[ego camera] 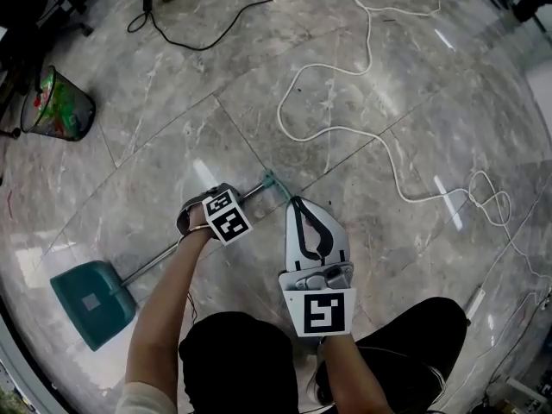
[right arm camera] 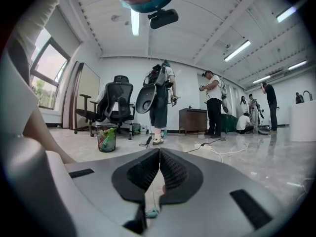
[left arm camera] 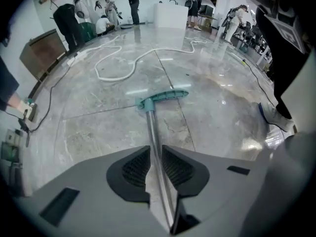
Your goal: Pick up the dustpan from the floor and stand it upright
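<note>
The dustpan has a teal pan [ego camera: 90, 304] at the lower left of the floor and a long metal handle [ego camera: 155, 264] that ends in a teal T-grip [ego camera: 274, 182]. My left gripper [ego camera: 233, 195] is shut on that handle near the grip. In the left gripper view the pole [left arm camera: 152, 132] runs out between the closed pads [left arm camera: 134, 169] to the T-grip [left arm camera: 163, 97]. My right gripper [ego camera: 296, 202] hangs just right of the T-grip, shut with nothing in it. In the right gripper view it [right arm camera: 159, 154] points level across the room.
A white cable [ego camera: 362, 132] loops over the marble floor ahead, and a black cable [ego camera: 198, 43] lies farther back. A mesh waste bin [ego camera: 59, 103] stands at the left. Across the room are an office chair [right arm camera: 116, 102], a bin [right arm camera: 106, 138] and several standing people.
</note>
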Motion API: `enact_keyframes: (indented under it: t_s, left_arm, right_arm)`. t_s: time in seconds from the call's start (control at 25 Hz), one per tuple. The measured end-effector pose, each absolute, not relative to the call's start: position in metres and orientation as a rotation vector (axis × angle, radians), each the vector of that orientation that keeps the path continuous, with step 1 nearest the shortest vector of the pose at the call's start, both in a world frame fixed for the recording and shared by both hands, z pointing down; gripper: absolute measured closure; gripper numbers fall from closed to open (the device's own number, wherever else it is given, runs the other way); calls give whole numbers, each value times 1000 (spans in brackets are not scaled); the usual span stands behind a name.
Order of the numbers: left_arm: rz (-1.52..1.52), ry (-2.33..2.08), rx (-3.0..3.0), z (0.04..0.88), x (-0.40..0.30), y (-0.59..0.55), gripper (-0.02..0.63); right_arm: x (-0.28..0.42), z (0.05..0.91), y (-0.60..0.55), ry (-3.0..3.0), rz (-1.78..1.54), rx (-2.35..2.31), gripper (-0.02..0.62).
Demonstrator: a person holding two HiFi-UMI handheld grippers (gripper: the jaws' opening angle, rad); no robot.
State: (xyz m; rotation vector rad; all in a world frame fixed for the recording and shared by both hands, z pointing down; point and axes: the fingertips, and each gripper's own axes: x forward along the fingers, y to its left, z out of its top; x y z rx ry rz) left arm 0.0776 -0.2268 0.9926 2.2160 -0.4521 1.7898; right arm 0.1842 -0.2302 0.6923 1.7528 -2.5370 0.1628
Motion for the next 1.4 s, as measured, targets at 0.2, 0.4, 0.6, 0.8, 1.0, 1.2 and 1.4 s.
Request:
enact_keyframes:
  t_s: [0.2,0.4,0.6,0.8,1.0,1.2,1.4]
  left_arm:
    - [1818,-407,2169,1005,79,-225,543]
    - [1838,-398,2126,1016,80,-227,522]
    - [1841,-420,2097,1023,81,-228,522]
    - [1752,-446,2101,1024,83,-226,522]
    - [1728,-477,2109,1012,78,-227,522]
    - [1619,-587,2215,921,75,-228,523]
    - [1448,-720,2389,803,51,-222,525]
  right_arm:
    - [183,700,-228,-2546,155,1751,578]
    - [184,702,-223,-2544,161,1740,577]
    - [190,707,-224,-2538,179,1741,578]
    - [194,710,-232,-2536,208,1802,578]
    - [175,706,-231,-2574,247,1747,577]
    - [160,653,-225,-2641,433,1656,577]
    - [129,563,-224,-2742,429,1484,577]
